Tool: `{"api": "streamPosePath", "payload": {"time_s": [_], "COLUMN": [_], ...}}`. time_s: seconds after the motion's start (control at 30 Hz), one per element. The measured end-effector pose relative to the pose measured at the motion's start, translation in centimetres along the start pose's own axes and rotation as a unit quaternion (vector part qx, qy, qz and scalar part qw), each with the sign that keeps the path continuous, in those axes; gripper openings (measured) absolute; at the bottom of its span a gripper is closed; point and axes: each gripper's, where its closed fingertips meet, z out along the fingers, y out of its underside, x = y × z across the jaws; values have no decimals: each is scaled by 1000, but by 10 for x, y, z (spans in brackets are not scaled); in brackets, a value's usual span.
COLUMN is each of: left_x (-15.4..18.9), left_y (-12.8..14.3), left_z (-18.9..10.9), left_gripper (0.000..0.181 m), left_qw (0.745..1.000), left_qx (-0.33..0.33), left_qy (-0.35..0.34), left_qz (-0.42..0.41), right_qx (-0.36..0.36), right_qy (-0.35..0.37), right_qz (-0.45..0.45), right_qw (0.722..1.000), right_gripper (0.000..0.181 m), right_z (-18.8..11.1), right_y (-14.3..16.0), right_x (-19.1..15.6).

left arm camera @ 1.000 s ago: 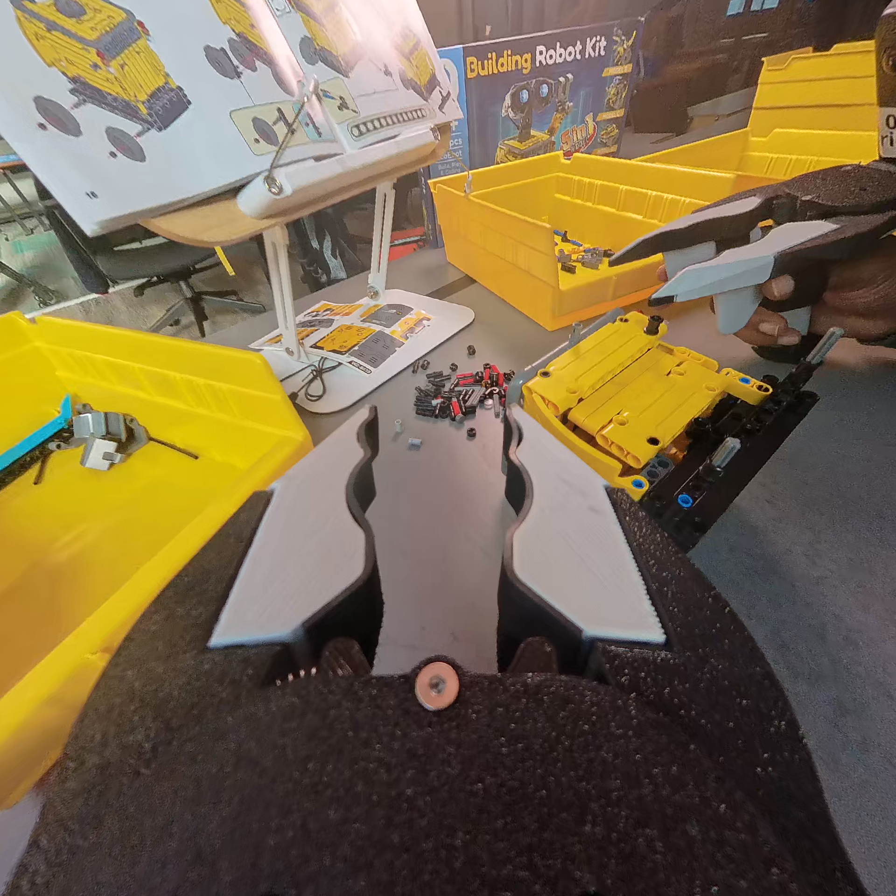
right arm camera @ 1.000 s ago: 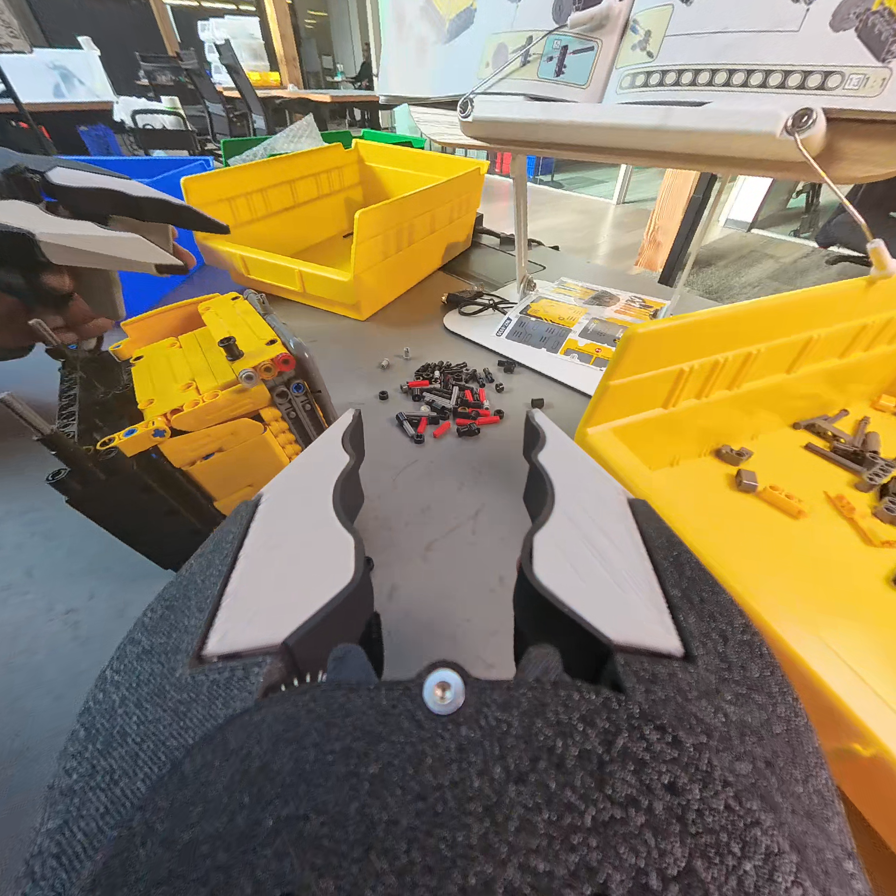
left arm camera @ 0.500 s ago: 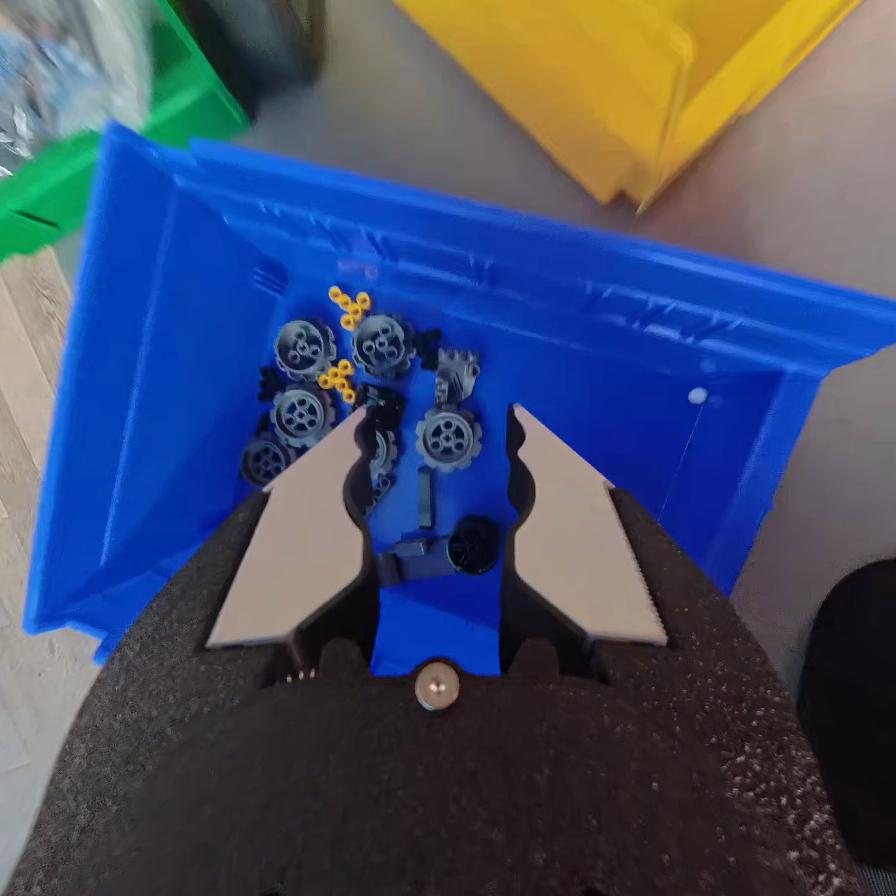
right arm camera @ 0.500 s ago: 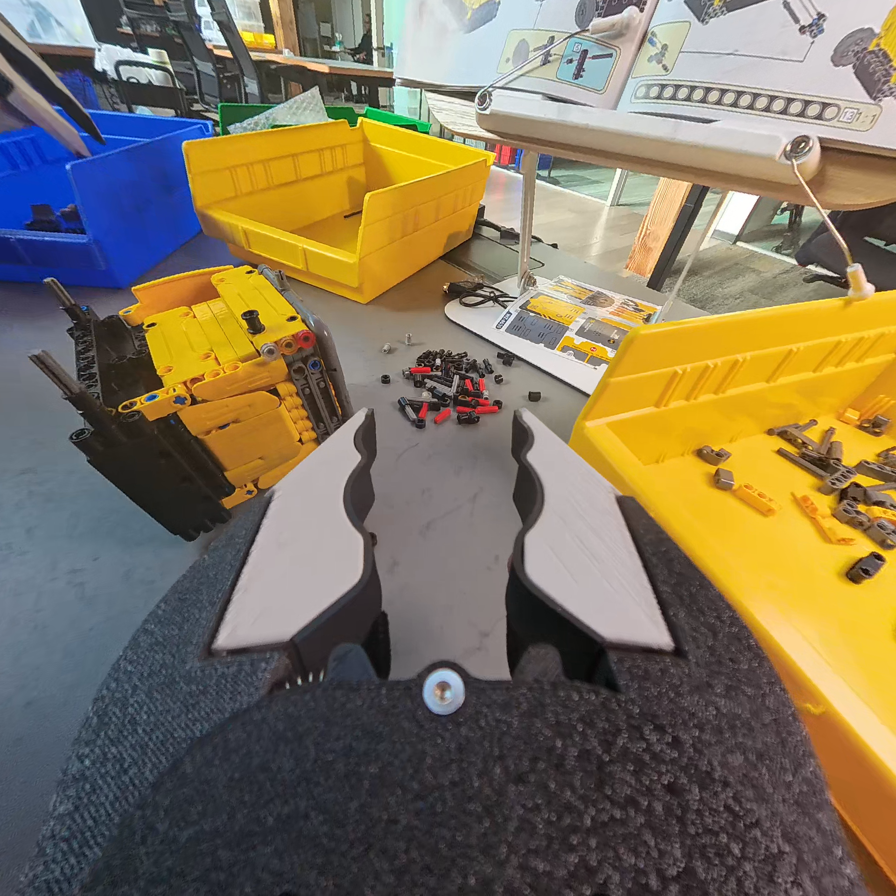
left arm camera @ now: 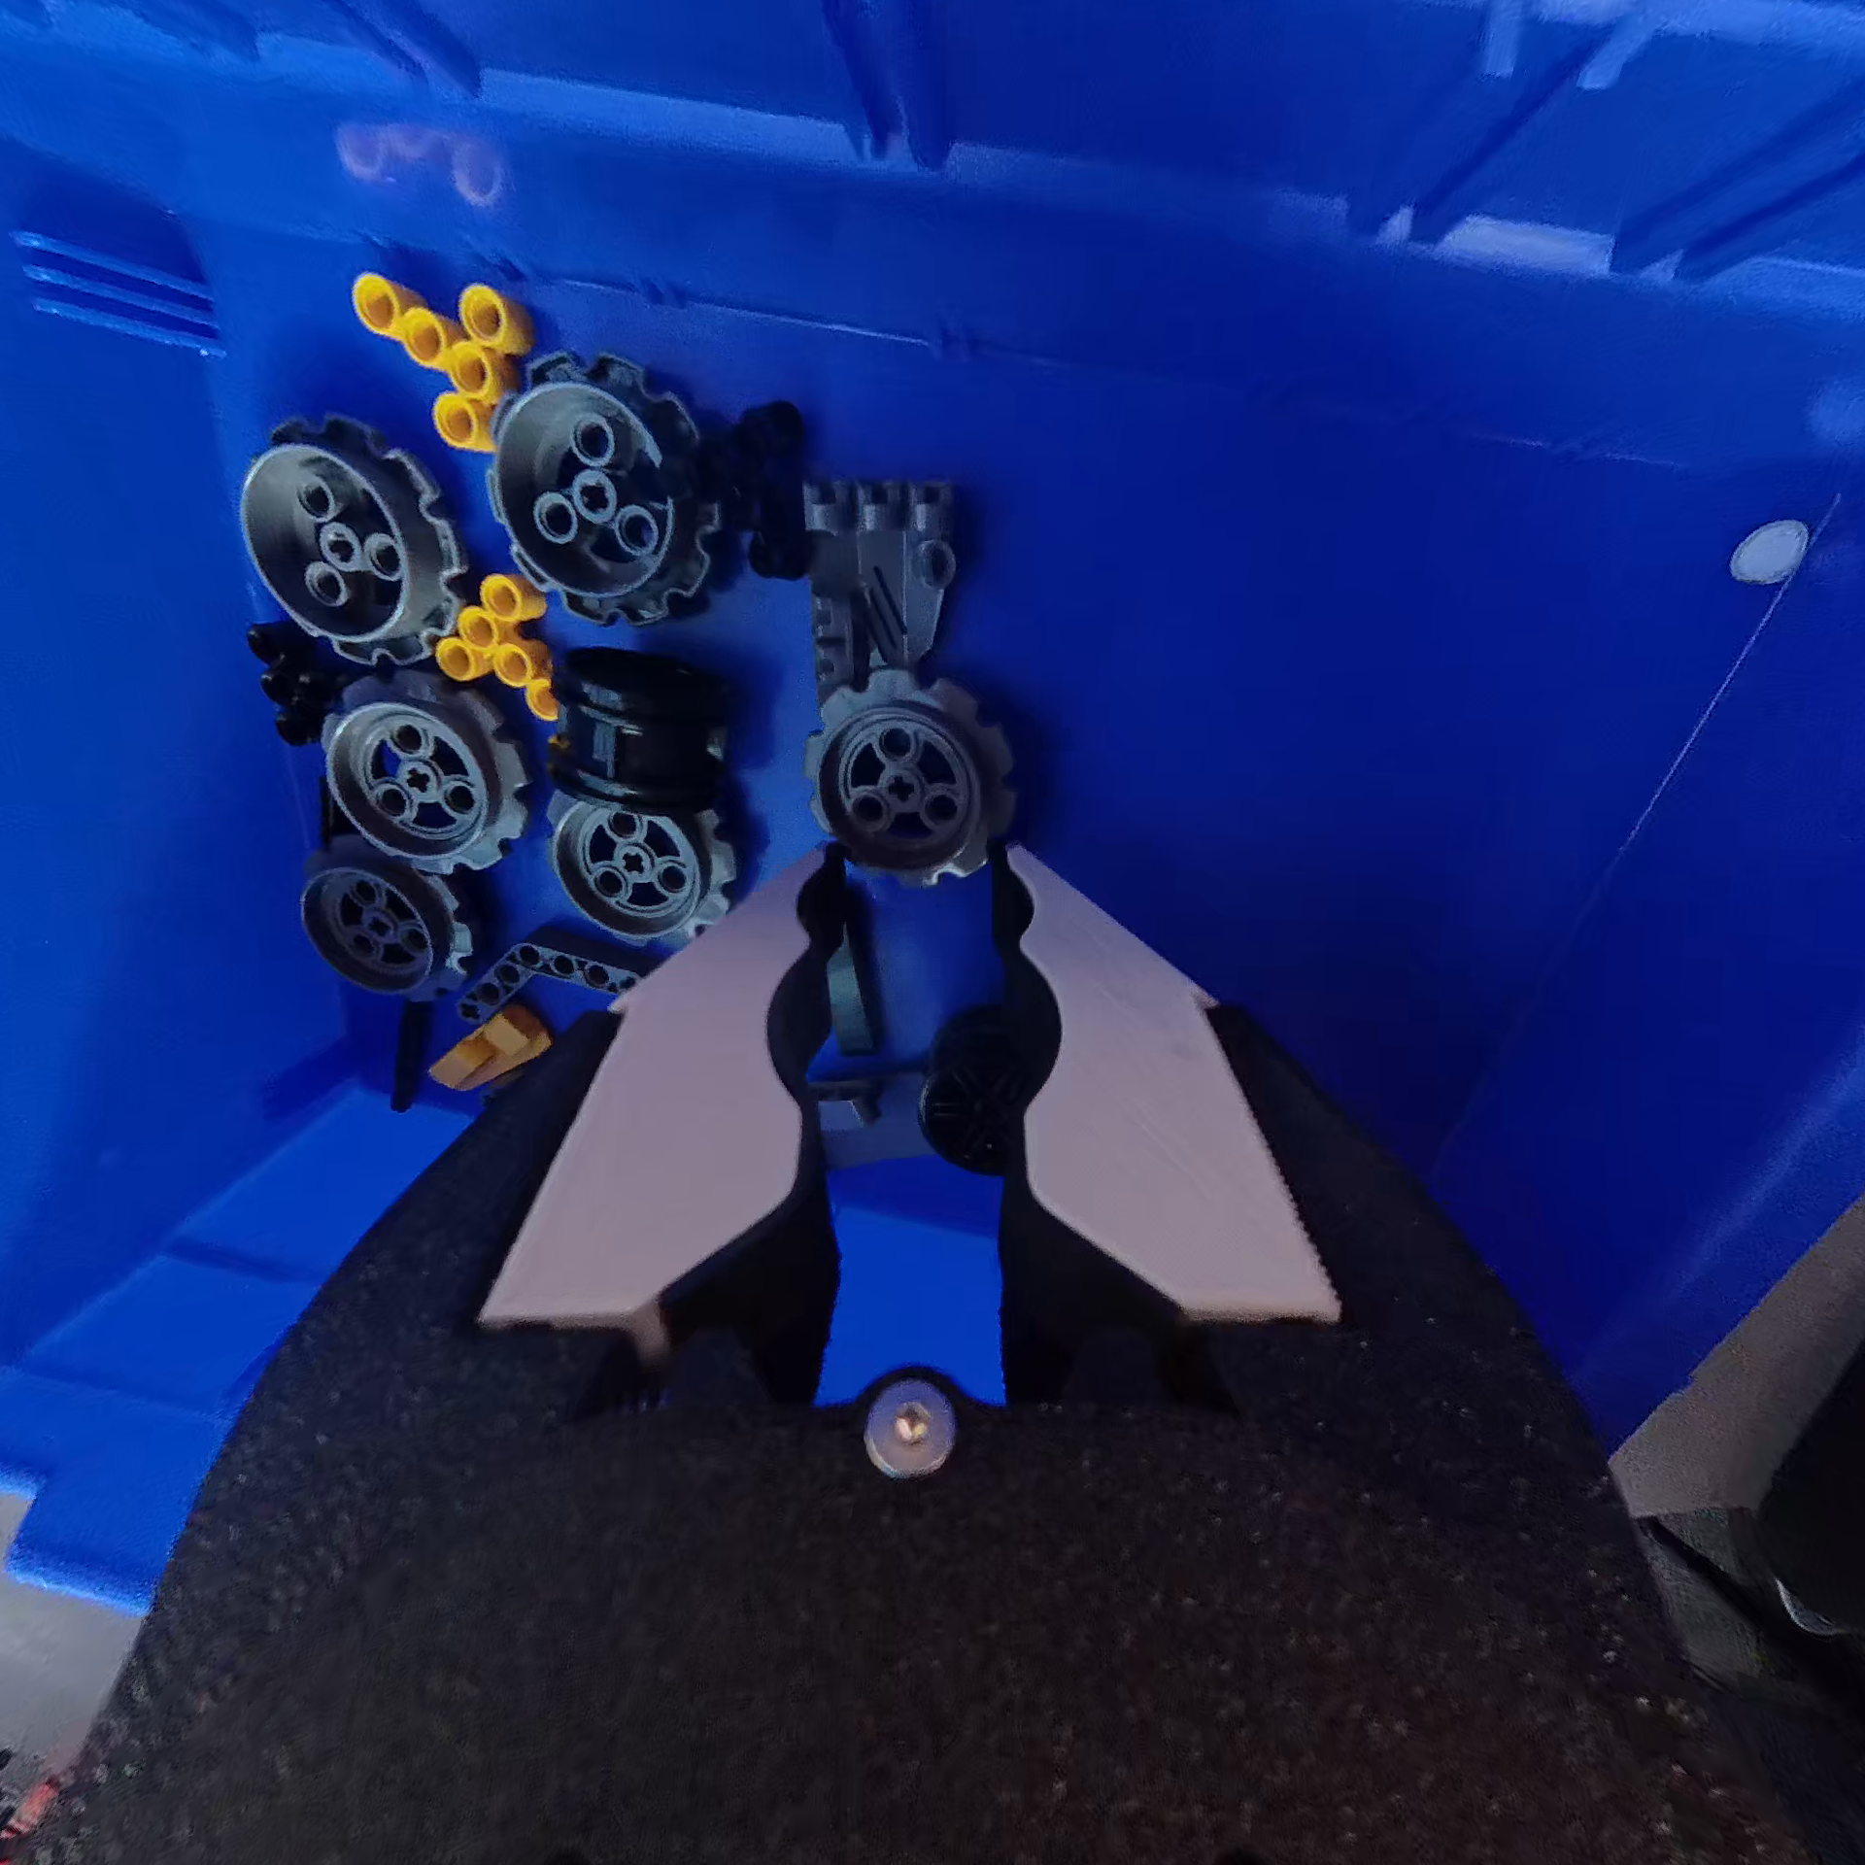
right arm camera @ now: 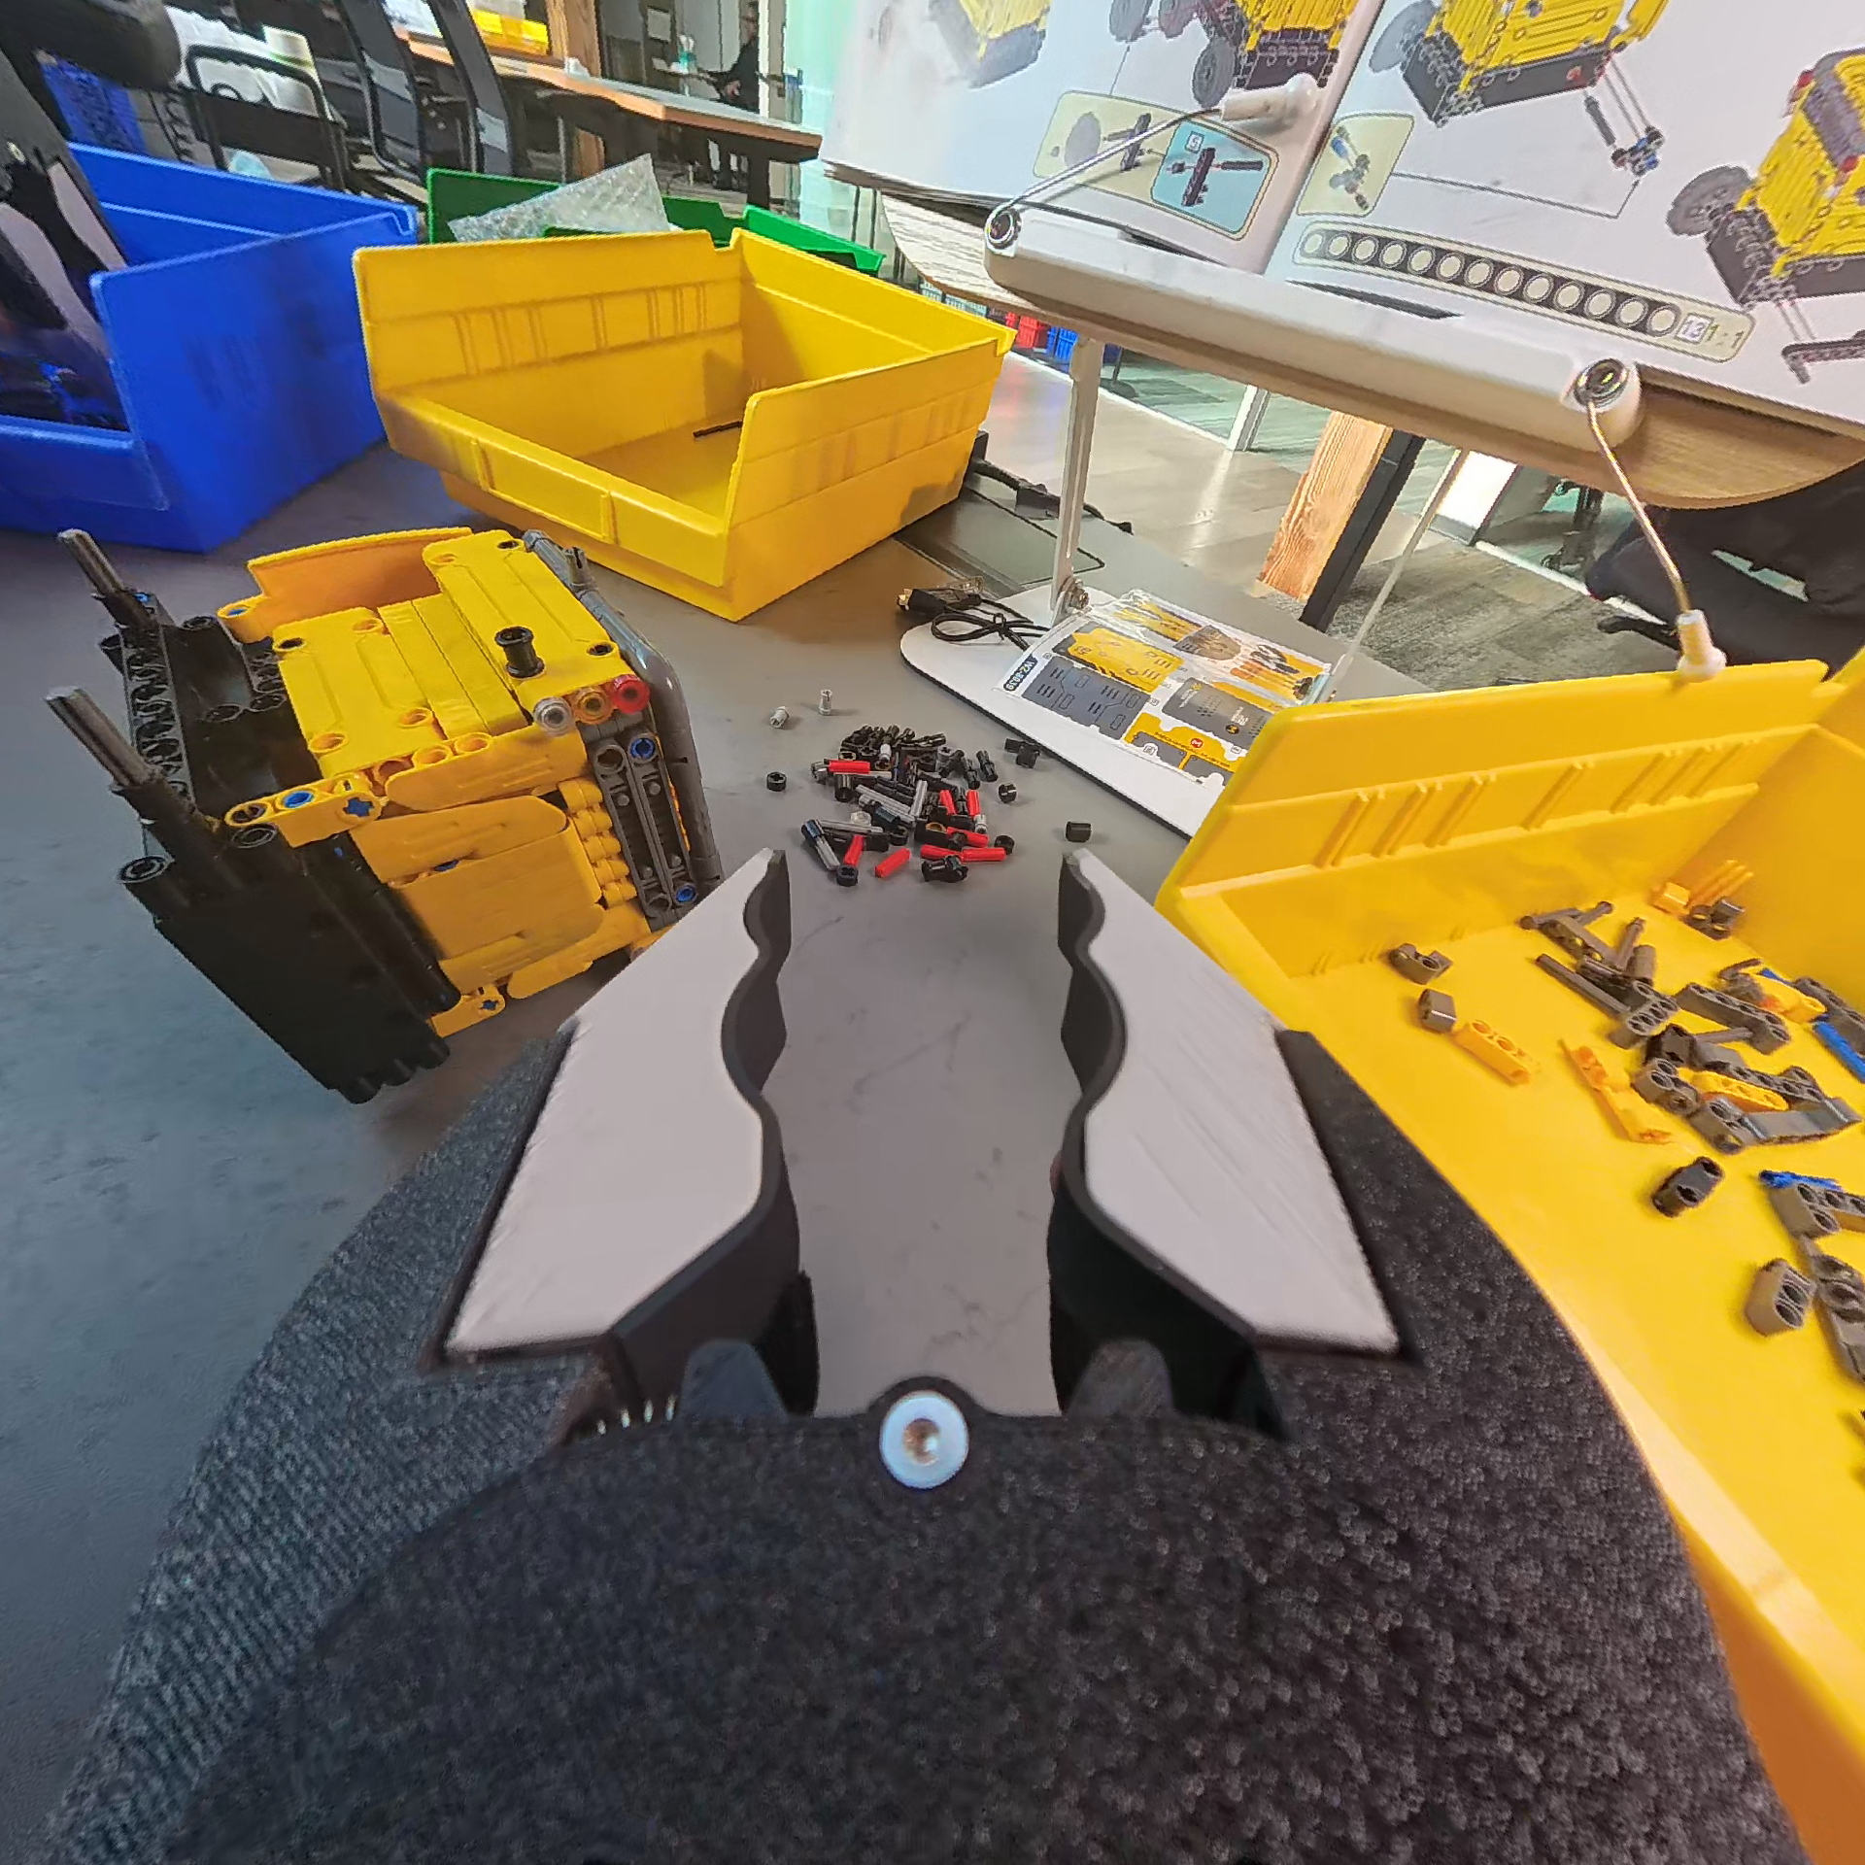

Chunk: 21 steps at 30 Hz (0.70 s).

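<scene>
My left gripper (left arm camera: 916, 868) is open and empty, low inside a blue bin (left arm camera: 1413, 706). Its tips flank the lower rim of a grey toothed wheel (left arm camera: 908, 789). Several more grey wheels (left arm camera: 348, 540), a black wheel hub (left arm camera: 641, 729), yellow connectors (left arm camera: 469, 348) and a black round piece (left arm camera: 979, 1095) lie on the bin floor. My right gripper (right arm camera: 920, 873) is open and empty above the grey table (right arm camera: 151, 1161), short of a heap of black and red pins (right arm camera: 908, 802). A yellow and black brick model (right arm camera: 404, 797) lies to its left.
A yellow bin (right arm camera: 1514, 1262) with grey and orange parts stands at the right. A second yellow bin (right arm camera: 565, 454) stands behind the model, with the blue bin (right arm camera: 232, 373) at far left. An instruction booklet on a stand (right arm camera: 1312, 303) overhangs the back. The grippers' ends are close to 55 cm from one another. Measured from the fingertips, the black wheel hub (left arm camera: 641, 729) is 4 cm or so from the left gripper and 55 cm from the right. The black round piece (left arm camera: 979, 1095) lies around 5 cm away from my left fingertips. The right camera catches it too, in the right wrist view (right arm camera: 38, 399).
My left gripper swung from the table over to the blue bin and has dropped deep into it, close to the wheels. My right gripper drew back slightly; the model is let go.
</scene>
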Motion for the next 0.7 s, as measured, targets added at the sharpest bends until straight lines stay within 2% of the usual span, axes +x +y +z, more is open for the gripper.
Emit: {"api": "streamPosePath", "payload": {"time_s": [0.13,0.23,0.33,0.4,0.53,0.6,0.7], "left_x": [4,20,83,140,238,265,286], "left_y": [-6,-22,-53,-70,-90,-97,-99], "left_z": [-15,-56,-106,-117,-81,-56,-29], "left_gripper": [27,27,27,28,28,28,28], "left_qw": [999,994,976,960,939,935,937], "left_qx": [32,98,196,235,239,230,206], "left_qy": [-11,-26,-4,29,91,105,114], "left_qz": [7,29,99,152,230,247,260], "right_qx": [3,8,10,9,5,2,2], "right_qy": [2,6,8,6,6,16,22], "right_qz": [-5,-8,-6,-3,-7,-14,-9], "right_qw": [1000,1000,1000,1000,1000,1000,1000], "right_gripper": [53,52,52,52,53,53,53], "right_z": [-2,-5,-5,-4,-4,-6,-11], "right_y": [-2,-5,-5,-4,-5,-6,-5], "right_x": [0,0,1,0,-3,0,3]}}
